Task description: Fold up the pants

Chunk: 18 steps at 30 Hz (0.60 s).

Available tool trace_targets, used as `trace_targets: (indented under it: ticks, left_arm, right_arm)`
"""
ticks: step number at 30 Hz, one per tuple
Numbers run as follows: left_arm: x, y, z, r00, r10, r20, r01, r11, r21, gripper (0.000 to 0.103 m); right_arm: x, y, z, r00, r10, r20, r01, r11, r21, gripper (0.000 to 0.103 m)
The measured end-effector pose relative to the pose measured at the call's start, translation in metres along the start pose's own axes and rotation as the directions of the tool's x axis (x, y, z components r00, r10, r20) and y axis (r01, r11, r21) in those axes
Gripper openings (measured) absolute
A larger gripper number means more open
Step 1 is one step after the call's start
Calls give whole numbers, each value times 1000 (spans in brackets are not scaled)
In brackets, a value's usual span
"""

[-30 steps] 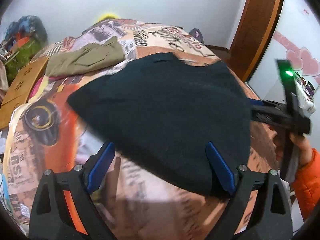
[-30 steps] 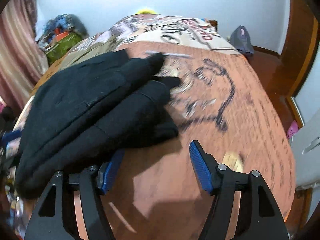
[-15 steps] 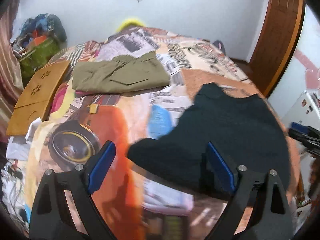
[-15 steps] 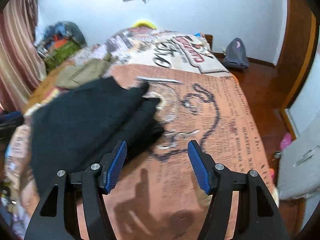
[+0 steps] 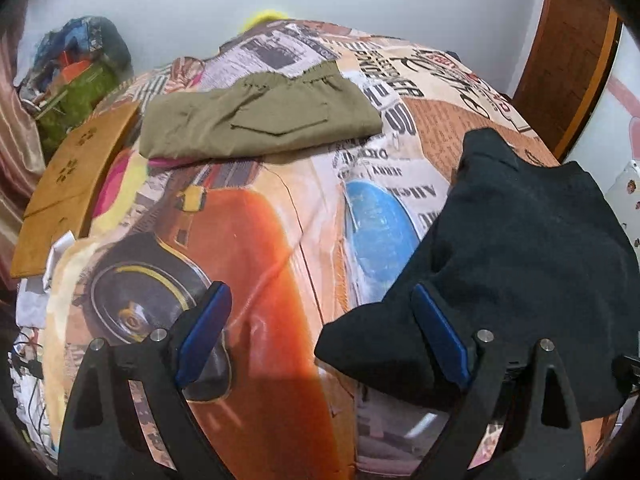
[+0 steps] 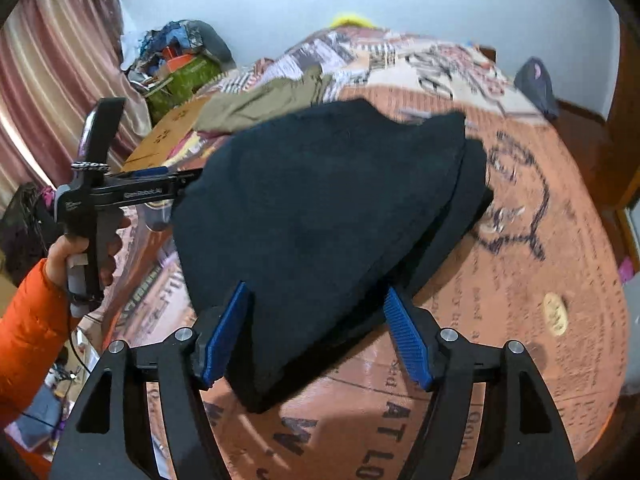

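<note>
the right tool (image 6: 316,336) stood spread, its blue pads (image 6: 406,340) on either side of the near corner of the folded black pants (image 6: 320,208) without pressing it; its jaws had just been opening further. the left tool (image 5: 320,336) was spread too, its left pad over the bare bedspread and its right pad (image 5: 438,336) at the near edge of the black pants (image 5: 520,264), pinching nothing. in the right wrist view the left tool (image 6: 176,186) reached to the pants' left edge, held by a hand (image 6: 86,252) in an orange sleeve (image 6: 28,336). the pants lay on the printed bedspread (image 5: 256,248) of the bed. farther back lay folded olive pants (image 5: 256,120), with a wooden board (image 5: 68,184) at the bed's left edge and a cluttered pile (image 5: 80,68) by the wall.
</note>
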<state>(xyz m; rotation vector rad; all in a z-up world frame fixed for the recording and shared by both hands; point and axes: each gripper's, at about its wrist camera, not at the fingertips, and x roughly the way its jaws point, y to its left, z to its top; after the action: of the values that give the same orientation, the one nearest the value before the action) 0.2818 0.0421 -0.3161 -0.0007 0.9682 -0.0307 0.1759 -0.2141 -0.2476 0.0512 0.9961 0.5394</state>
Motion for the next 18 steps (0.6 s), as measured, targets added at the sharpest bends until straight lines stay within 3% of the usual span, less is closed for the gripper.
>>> trace_targets:
  ticks: [5, 11, 15, 18]
  left_arm:
    - [-6, -1, -9, 999, -43, -15, 42, 999, -35, 93]
    - [-28, -15, -27, 995, -95, -10, 95, 994, -49, 93]
    - [-54, -21, -23, 998, -56, 34, 56, 998, -16, 93]
    - [-74, -22, -8, 995, -48, 83, 48, 999, -2, 93]
  right_arm:
    - [-1, -7, 2, 998, -63, 2, 63, 995, -80, 63]
    - [-1, -37, 11, 989, -144, 17, 145, 987, -75, 63]
    - [-9, -52, 21, 983, -182, 26, 184, 982, -53, 63]
    - [-28, -55, 32, 980, -182, 80, 186, 982, -40, 63]
